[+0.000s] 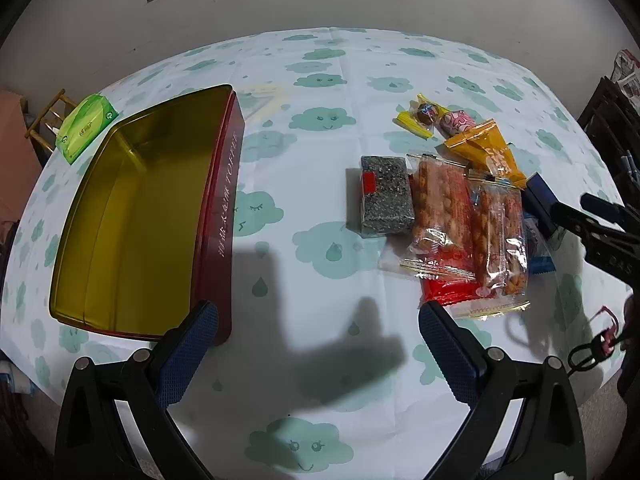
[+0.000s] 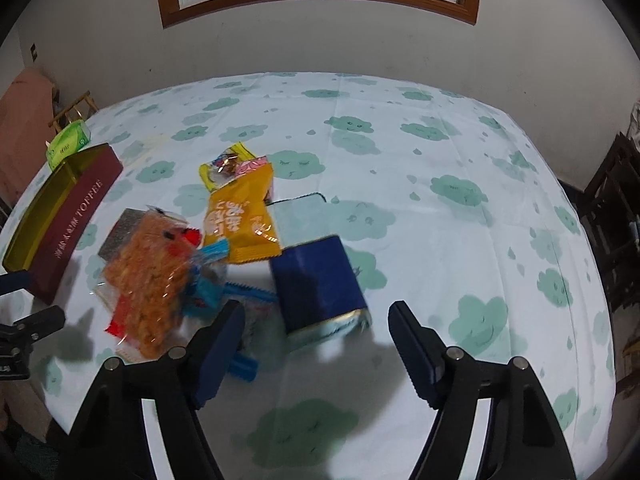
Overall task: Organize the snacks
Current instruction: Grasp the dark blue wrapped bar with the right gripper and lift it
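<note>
The table (image 1: 320,80), under a cloud-print cloth, lies bare between the open red tin (image 1: 132,220) near its left edge and the heap of snacks (image 1: 452,216) right of middle, with more bare cloth right of the heap up to the far edge. The left gripper (image 1: 318,332) hangs tilted down over the gap, jaws wide apart and empty. The right gripper (image 2: 316,332) points steeply down at the heap's right side, jaws apart astride the near end of a dark blue packet (image 2: 316,280); no contact shows.
</note>
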Demonstrator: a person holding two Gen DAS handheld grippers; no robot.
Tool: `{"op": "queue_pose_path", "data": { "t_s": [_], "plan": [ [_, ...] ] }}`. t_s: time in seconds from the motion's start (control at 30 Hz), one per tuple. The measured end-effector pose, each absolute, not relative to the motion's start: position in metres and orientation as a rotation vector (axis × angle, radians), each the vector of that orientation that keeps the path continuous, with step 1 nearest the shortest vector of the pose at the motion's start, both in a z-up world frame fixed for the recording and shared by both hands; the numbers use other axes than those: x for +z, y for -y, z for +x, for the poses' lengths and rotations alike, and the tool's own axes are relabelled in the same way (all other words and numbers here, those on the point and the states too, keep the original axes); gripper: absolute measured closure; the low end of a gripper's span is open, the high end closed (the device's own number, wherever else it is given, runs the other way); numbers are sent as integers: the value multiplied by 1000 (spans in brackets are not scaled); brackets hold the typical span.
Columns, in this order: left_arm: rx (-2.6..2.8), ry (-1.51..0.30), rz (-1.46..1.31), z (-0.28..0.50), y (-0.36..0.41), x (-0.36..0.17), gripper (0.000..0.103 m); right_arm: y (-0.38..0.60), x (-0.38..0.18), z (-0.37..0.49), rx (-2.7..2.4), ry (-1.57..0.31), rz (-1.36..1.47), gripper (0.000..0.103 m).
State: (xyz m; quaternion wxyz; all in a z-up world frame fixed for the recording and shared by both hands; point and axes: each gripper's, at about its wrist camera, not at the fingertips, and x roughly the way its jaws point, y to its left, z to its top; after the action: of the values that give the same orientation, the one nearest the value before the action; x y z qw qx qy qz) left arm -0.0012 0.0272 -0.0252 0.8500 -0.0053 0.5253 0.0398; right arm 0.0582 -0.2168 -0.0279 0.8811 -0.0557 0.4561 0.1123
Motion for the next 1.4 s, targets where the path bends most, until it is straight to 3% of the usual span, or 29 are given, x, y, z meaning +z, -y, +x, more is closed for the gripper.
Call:
{"op": "queue_pose_path", "data": {
  "t_s": [0.63, 0.9, 1.4],
  "plan": [
    [110, -1117, -18, 12, -34, -27, 4, 200, -62, 115, 282, -1035, -217, 27],
    [119, -1117, -15, 17, -33, -26, 5, 211, -63, 113, 303, -1014, -180, 51],
    [74, -1099, -37, 40, -37, -15, 9, 273, -65, 119, 73, -939, -71, 51]
  ]
}}
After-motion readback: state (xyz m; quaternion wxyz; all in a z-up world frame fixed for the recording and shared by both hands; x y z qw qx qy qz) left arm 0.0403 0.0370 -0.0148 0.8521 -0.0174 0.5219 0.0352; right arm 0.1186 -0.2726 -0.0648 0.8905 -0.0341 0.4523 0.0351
